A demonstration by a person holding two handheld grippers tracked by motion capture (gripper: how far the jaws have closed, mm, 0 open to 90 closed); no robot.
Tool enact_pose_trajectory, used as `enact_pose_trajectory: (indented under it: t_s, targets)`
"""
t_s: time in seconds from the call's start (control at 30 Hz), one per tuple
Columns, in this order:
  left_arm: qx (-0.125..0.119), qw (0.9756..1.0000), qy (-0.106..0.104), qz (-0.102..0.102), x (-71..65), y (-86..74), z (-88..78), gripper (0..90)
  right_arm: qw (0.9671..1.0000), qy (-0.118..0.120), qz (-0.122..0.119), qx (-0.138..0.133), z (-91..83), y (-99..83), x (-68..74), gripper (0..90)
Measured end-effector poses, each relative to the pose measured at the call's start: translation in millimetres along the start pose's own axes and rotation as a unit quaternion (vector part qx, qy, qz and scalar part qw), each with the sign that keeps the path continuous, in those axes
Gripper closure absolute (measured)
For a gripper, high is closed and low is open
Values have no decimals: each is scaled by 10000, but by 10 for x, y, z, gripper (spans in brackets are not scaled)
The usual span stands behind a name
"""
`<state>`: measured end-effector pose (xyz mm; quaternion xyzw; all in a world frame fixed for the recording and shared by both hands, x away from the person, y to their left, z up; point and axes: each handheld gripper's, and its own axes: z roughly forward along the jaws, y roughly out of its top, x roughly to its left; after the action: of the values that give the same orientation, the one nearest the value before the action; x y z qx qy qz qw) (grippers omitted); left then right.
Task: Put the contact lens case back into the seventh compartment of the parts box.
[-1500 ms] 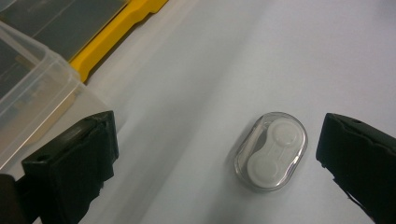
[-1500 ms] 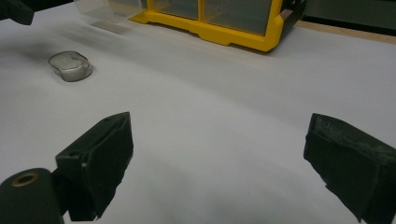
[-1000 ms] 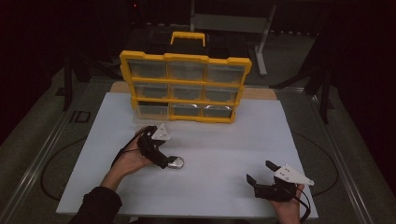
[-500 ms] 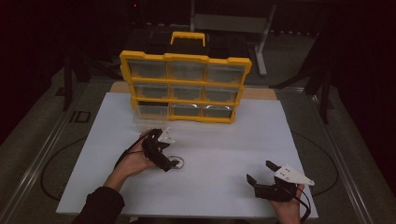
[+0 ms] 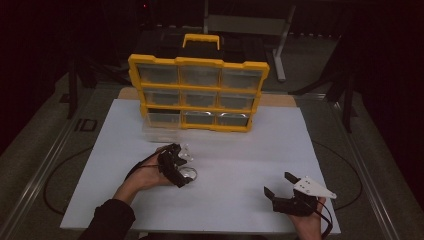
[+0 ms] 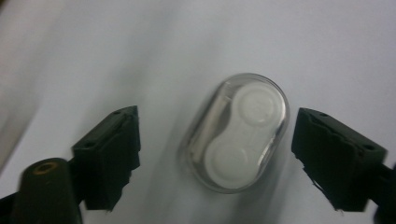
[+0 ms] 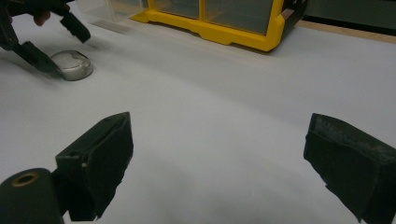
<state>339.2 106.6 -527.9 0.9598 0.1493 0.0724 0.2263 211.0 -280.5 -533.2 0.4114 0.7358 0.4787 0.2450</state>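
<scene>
Plastic case point(image 6: 236, 133), small, clear and oval with two round white wells inside, lies flat on the white table point(image 5: 240, 150), left of centre and toward the near edge, well short of the yellow drawer box point(image 5: 197, 92) that stands at the far side. Left tool point(image 5: 182, 172) straddles it: in the left gripper view one black jaw stands on either side of the case with bare table showing in both gaps, so the pads do not yet press on it, though the jaws have just been closing around it. This looks like the grasping step of a pick-up, with the squeeze only half made. The next move, I judge, calls for closing the rest of the way across the short width of the case, keeping it centred so that the smooth rounded shell does not slip out sideways, then lifting straight up. Left hand point(image 5: 147, 175) reaches in from the near left, wrist low, with the tool tilted down over the case. Right tool point(image 5: 285, 187) rests near the table's near right corner, well apart from the case, jaws spread wide with nothing between them; a clear drawer point(image 5: 160, 127) sits pulled out at the box's lower left.
</scene>
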Motion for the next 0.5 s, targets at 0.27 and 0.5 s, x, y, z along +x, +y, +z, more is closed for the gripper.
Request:
enact_pose_trajectory:
  t_s: [0.27, 0.5]
  targets:
    - [137, 9996, -230, 100, -12, -8, 64, 412, 10000, 8, -9, 11, 3, -1, 2, 83]
    - [119, 9994, -320, 112, -15, -15, 59, 494, 10000, 11, -29, 10, 6, -1, 3, 83]
